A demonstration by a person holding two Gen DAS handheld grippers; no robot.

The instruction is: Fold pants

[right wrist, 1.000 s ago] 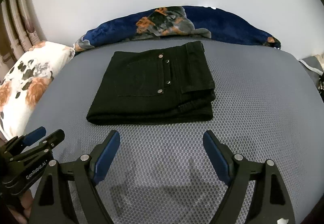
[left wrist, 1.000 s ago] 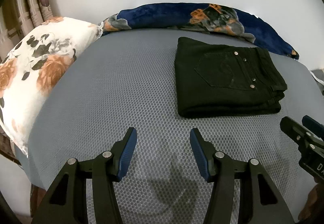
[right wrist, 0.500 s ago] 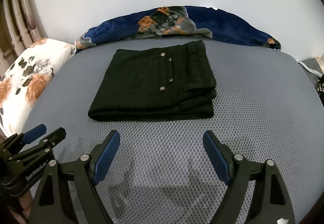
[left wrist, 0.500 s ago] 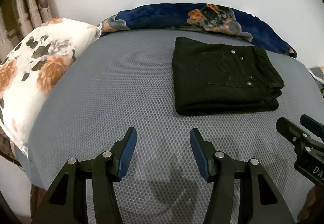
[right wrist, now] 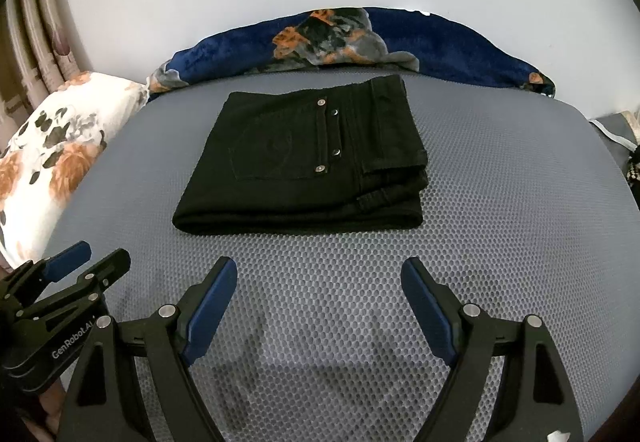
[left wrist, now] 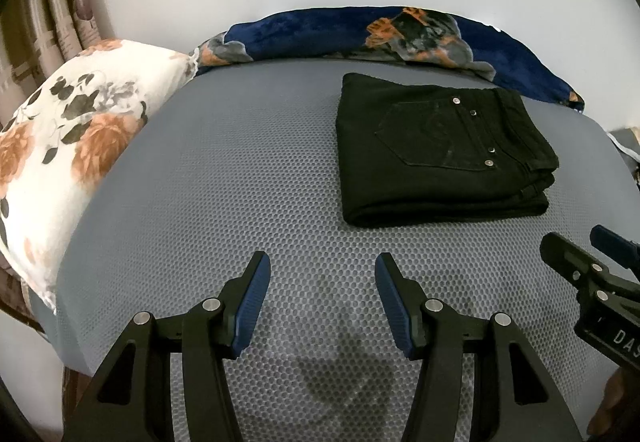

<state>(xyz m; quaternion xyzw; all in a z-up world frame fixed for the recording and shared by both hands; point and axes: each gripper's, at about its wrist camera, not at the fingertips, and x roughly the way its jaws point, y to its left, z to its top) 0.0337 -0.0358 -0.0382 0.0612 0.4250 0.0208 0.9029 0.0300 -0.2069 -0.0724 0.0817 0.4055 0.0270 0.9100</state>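
Black pants point(left wrist: 436, 158) point(right wrist: 308, 162) lie folded into a compact rectangle on the grey mesh bed cover point(left wrist: 240, 178) point(right wrist: 500, 202), back pocket and metal rivets facing up. My left gripper point(left wrist: 322, 266) hovers over bare cover near the front edge, left of the pants, open with nothing between its blue pads. My right gripper point(right wrist: 318, 270) stands open, wider, just in front of the pants, apart from them and empty. Each gripper shows at the edge of the other's view: the right gripper point(left wrist: 592, 254) and the left gripper point(right wrist: 88, 262).
A white floral pillow point(left wrist: 76, 134) point(right wrist: 56, 146) lies along the bed's left side. A dark blue floral blanket roll point(left wrist: 380, 34) point(right wrist: 360, 42) lies against the white wall behind the pants. Curtains point(left wrist: 48, 14) hang at far left. Grey cloth point(right wrist: 616, 138) sits at the right edge.
The views drift only slightly; the pants lie unchanged and both grippers keep the same opening.
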